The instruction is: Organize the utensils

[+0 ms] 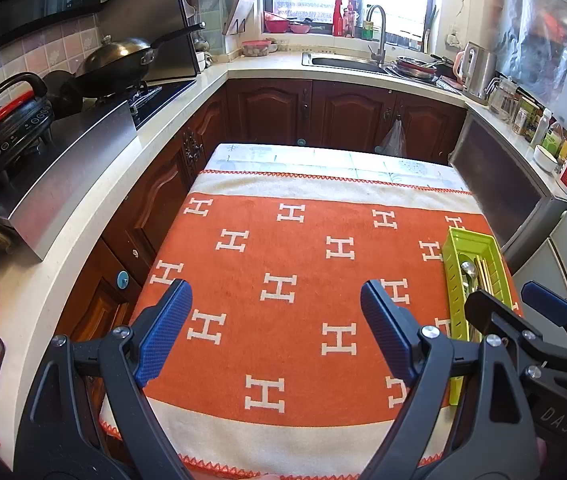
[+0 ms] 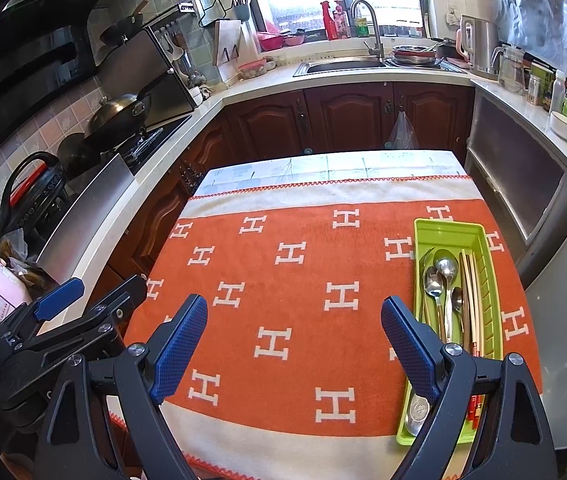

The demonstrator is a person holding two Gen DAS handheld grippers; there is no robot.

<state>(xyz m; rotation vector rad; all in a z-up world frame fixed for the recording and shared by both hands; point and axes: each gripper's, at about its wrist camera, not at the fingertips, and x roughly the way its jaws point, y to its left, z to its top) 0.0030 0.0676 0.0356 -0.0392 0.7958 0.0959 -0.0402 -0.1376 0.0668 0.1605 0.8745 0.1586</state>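
Note:
A green utensil tray [image 2: 443, 236] lies on the right side of the orange blanket with white H marks [image 2: 283, 280]. In it lie several metal spoons [image 2: 445, 270] and wooden chopsticks [image 2: 473, 296]. The tray also shows in the left wrist view [image 1: 467, 240], partly behind the right gripper. My left gripper [image 1: 275, 304] is open and empty above the blanket's middle. My right gripper [image 2: 293, 320] is open and empty, its right finger [image 2: 411, 348] just left of the tray. The left gripper [image 2: 91, 292] shows at the right wrist view's left edge.
The table stands in a U-shaped kitchen. A counter with a wok [image 1: 119, 60] and stove runs along the left. A sink [image 2: 343, 65] is at the back under the window. A steel cabinet [image 2: 523, 176] and fridge stand close on the right.

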